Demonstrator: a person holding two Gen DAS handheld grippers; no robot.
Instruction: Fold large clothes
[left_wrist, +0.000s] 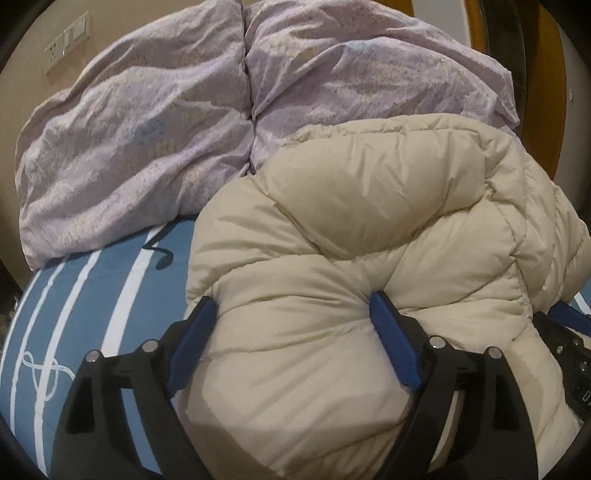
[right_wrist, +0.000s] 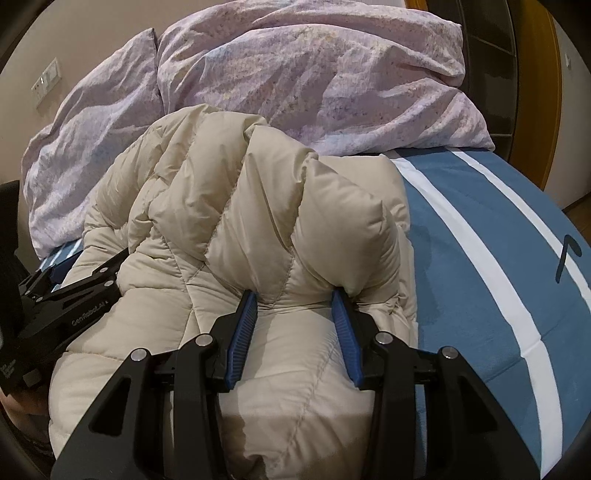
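One cream puffer jacket (left_wrist: 369, 236) lies bunched on a bed, on a blue bedsheet (left_wrist: 92, 295) crossed by white stripes, with two handheld grippers set into its near edge. In the left wrist view the jacket fills the near right of the frame, its quilted panels heaped into a rounded mound. The left gripper (left_wrist: 291, 306) straddles a thick fold of the padding with its jaws spread wide; the two blue pads (left_wrist: 391, 332) sit at either side of the fold, and whether they press on it cannot be told from this angle. No earlier picture is given to compare.

In the right wrist view the right gripper (right_wrist: 295, 306) has its jaws drawn partway in and clamped on a raised ridge of the same jacket (right_wrist: 221, 206), the fabric puckering where the two ribbed blue pads bite. The black frame of the left gripper (right_wrist: 74, 295) shows at the left edge of that view, resting against the jacket's left side, with part of a person's hand just visible behind it.

Beyond the jacket, at the far end of the bed, two lilac patterned pillows (left_wrist: 140, 122) lean side by side, touching along a middle seam. One wall switch plate (left_wrist: 68, 40) sits on the beige wall at far left. One wooden door frame (left_wrist: 543, 74) rises at far right. To the right of the jacket, the striped sheet lies flat and bare.
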